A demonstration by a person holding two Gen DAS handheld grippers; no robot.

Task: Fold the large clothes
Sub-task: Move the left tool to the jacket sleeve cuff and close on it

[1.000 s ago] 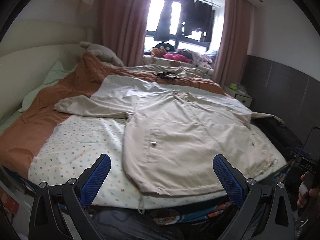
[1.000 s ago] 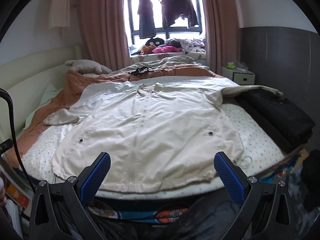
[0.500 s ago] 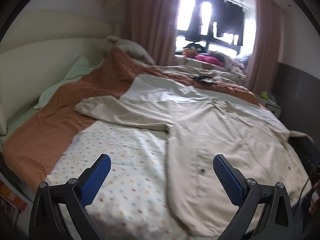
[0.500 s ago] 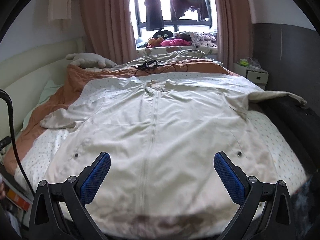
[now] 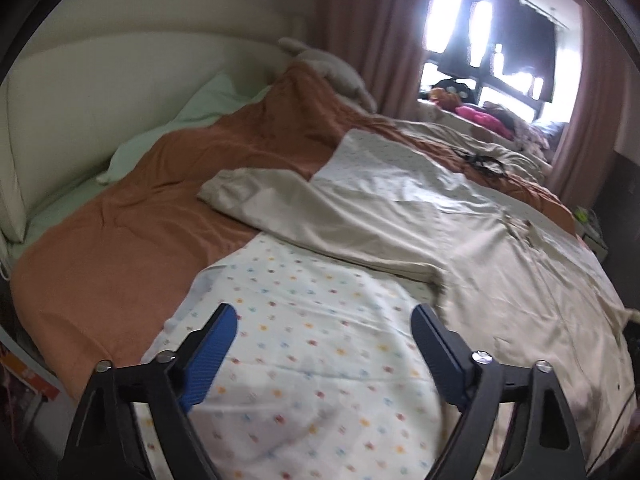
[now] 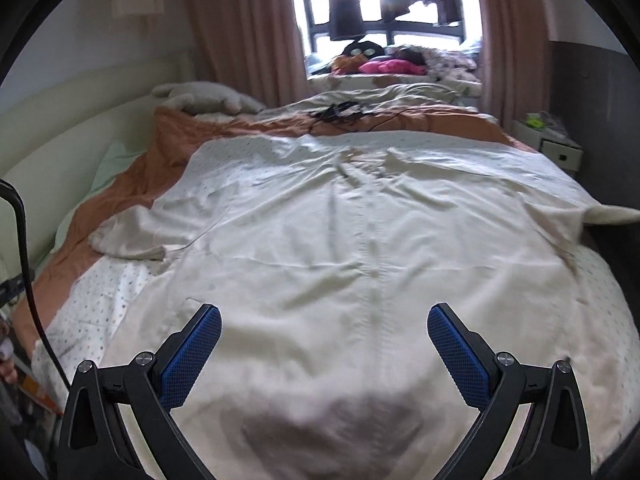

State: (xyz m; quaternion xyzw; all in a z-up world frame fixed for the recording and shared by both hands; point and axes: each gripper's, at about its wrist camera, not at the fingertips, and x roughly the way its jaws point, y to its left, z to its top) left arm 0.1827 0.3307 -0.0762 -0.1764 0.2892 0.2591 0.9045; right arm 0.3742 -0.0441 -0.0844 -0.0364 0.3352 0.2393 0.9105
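bed [image 5: 120, 248] bears jacket [image 6: 360, 240] spread flat; step: approach. left gripper [image 5: 324, 344] closing on nothing beside sleeve [image 5: 304, 208]; right gripper [image 6: 324, 340] open above jacket. next: pinch sleeve.

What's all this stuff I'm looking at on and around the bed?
jacket: one, cream, spread flat on the bed, zip up
dotted sheet: one, white with coloured dots, under the jacket
blanket: one, orange-brown, left side
pillow: one, pale green, by the headboard
plush toy: one, grey, bed's far corner
curtains: pink, flanking the window
nightstand: one, white, right
left tool: closing, nothing between the pads
right tool: open, empty
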